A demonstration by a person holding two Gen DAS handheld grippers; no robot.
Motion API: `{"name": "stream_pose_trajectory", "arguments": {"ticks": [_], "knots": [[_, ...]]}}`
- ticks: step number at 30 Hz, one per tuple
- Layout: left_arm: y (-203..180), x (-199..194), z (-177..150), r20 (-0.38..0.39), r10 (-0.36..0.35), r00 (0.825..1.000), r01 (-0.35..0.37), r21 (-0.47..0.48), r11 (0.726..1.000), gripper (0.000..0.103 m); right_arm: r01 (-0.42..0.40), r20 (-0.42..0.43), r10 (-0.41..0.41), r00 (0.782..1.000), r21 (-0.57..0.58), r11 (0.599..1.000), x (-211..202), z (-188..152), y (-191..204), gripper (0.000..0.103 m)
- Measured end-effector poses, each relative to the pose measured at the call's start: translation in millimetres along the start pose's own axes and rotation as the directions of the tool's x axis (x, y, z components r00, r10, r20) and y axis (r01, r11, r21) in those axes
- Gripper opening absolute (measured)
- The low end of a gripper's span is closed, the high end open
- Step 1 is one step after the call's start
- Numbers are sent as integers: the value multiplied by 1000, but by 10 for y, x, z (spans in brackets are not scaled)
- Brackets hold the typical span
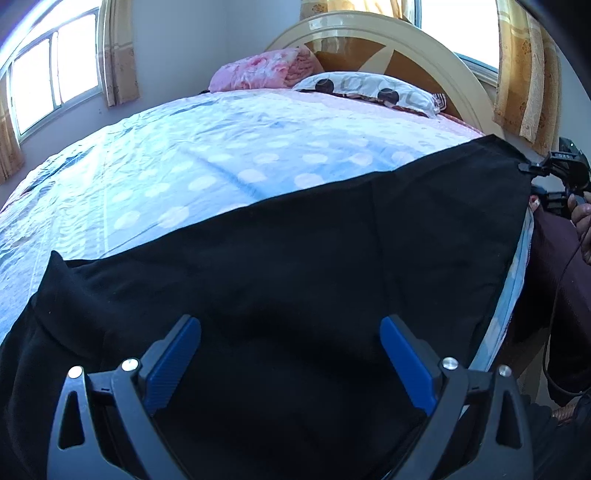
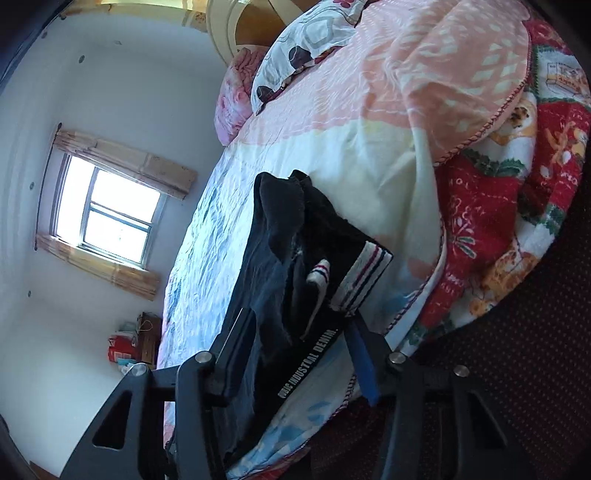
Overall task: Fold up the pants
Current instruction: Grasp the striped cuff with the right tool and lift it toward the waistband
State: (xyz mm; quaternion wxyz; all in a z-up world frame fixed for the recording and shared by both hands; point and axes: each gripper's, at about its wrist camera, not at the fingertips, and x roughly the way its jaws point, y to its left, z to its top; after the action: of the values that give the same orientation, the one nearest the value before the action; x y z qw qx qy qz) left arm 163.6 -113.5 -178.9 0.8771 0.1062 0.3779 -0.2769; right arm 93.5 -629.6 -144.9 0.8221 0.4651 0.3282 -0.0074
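Black pants (image 1: 280,251) lie stretched along the near edge of the bed, over a blue dotted sheet (image 1: 184,158). My left gripper (image 1: 290,332) is open just above the black cloth, its blue pads (image 1: 173,362) spread wide and holding nothing. My right gripper (image 2: 295,343) holds the waistband end of the pants (image 2: 280,258), with the lettered band and striped trim between its fingers. From the left wrist view the right gripper (image 1: 532,171) pinches the far right corner of the pants at the bed edge.
A patterned pillow (image 1: 369,90) and a pink folded blanket (image 1: 266,70) lie by the curved headboard (image 1: 369,33). A red patterned blanket (image 2: 498,221) hangs over the bed side. Windows (image 1: 48,81) with curtains stand on the walls. A small cabinet (image 2: 147,339) stands in the corner.
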Motion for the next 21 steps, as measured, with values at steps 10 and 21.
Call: {"name": "stream_pose_trajectory", "arguments": {"ticks": [10, 21], "knots": [[18, -211, 41, 33, -92, 995, 94, -61, 994, 100, 40, 98, 1, 995, -412, 910, -229, -331, 1105, 11], [578, -569, -160, 128, -198, 972, 228, -300, 926, 101, -182, -265, -81, 961, -825, 535, 1257, -1995, 2466, 11]]}}
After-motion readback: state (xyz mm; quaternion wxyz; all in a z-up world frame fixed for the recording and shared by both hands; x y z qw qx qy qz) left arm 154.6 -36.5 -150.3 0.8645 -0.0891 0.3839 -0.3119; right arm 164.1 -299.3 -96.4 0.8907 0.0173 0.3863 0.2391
